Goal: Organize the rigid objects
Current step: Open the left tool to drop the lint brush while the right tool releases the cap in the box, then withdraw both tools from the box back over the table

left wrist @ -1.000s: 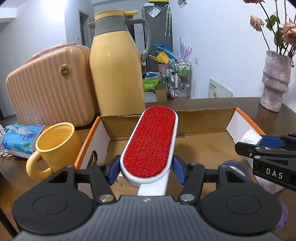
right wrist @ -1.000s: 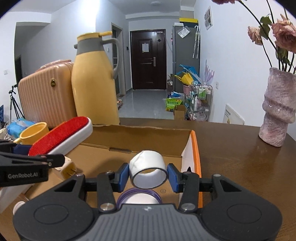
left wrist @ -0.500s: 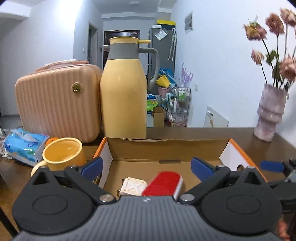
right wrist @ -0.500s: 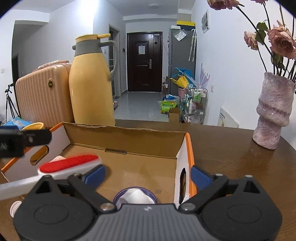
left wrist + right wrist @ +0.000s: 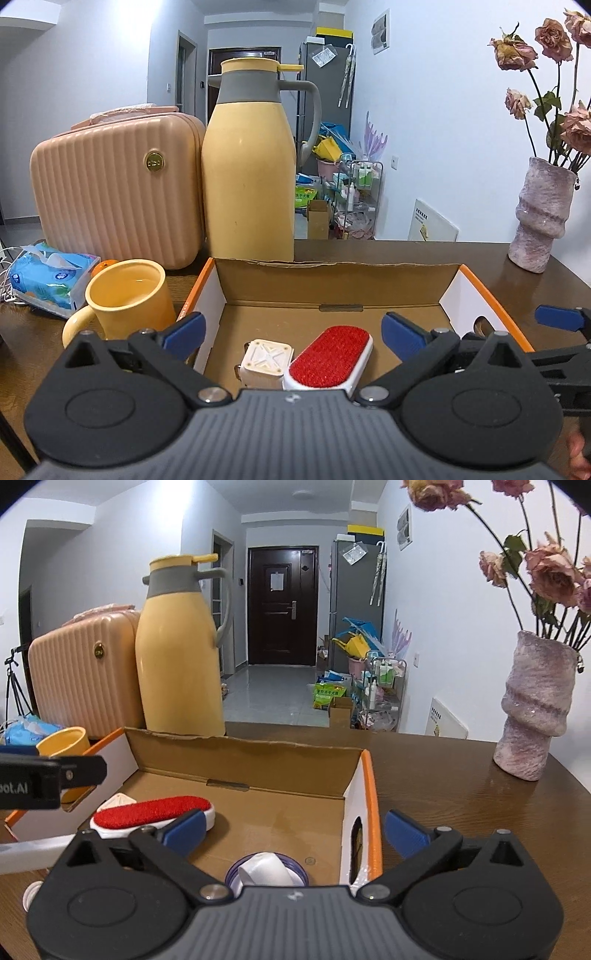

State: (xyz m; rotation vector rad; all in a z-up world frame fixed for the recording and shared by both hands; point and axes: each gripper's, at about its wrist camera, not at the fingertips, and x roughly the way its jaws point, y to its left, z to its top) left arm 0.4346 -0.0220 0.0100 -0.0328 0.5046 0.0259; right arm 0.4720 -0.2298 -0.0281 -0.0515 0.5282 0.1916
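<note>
Left gripper [image 5: 291, 330] spread wide, holding nothing. Just below/ahead of it, red-bristled white plastic lint brush [image 5: 330, 356] lies flat on floor of open cardboard box w/ orange edges [image 5: 334, 282], touching a small cream square adapter [image 5: 266, 360] at its left. Right gripper [image 5: 293, 830] also spread, empty — white tape roll [image 5: 264, 871] sits inside a purple ring [image 5: 234, 873] directly beneath it, in box's near right corner. Beyond box: yellow mug [image 5: 127, 297], yellow thermos jug [image 5: 249, 166].
</note>
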